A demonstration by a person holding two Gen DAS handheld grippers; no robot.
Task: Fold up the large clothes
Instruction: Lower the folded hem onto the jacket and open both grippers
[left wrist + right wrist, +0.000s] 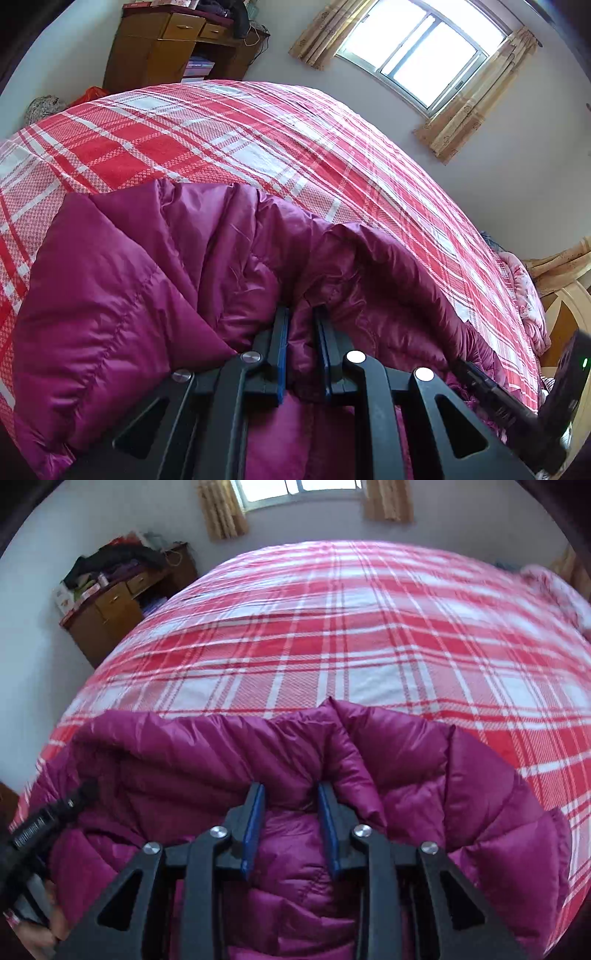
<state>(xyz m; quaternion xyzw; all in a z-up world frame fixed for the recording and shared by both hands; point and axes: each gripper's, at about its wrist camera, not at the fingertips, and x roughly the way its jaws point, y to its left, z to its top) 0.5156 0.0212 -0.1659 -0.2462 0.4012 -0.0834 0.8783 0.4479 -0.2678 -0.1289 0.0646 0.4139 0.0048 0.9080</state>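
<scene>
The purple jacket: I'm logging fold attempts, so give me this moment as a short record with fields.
garment: purple puffer jacket, quilted and bunched up
surface: bed with red and white plaid cover
left gripper: shut on a ridge of jacket fabric pinched between its fingers
right gripper: jacket fabric between its fingers, which stand apart; grip not certain
fold state: edge lifted and crumpled, not laid flat
background: wooden desk by the wall, curtained window
</scene>
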